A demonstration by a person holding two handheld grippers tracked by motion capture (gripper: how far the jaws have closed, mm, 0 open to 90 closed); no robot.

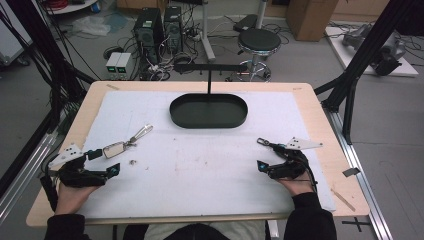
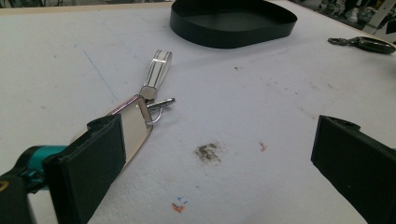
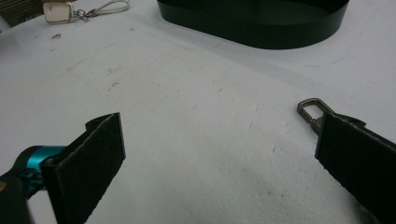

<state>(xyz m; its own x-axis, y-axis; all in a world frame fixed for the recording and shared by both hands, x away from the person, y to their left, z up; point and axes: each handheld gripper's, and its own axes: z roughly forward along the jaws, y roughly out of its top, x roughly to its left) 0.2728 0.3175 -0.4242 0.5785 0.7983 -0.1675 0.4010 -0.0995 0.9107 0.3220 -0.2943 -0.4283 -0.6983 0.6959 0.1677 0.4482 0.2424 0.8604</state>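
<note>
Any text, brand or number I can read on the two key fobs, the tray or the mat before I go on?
None can be read.
Silver fob: plain, no marking shows.
Dark fob: too small to tell.
Tray: plain black, no label.
Mat: only stains and pen marks, no words.

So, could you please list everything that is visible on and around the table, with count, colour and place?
key ring with tag: 1, silver and pale, on the white mat beside the left gripper
dark key fob with clip: 1, dark metal, on the mat beside the right gripper
tray: 1, black, oval, far middle of the mat
mat: 1, white, covers the table
table: 1, light wood
stool: 1, black seat, on the floor behind the table
computer towers: 2, black, on the floor behind
left gripper: 1, black, fingers open
right gripper: 1, black, fingers open
</note>
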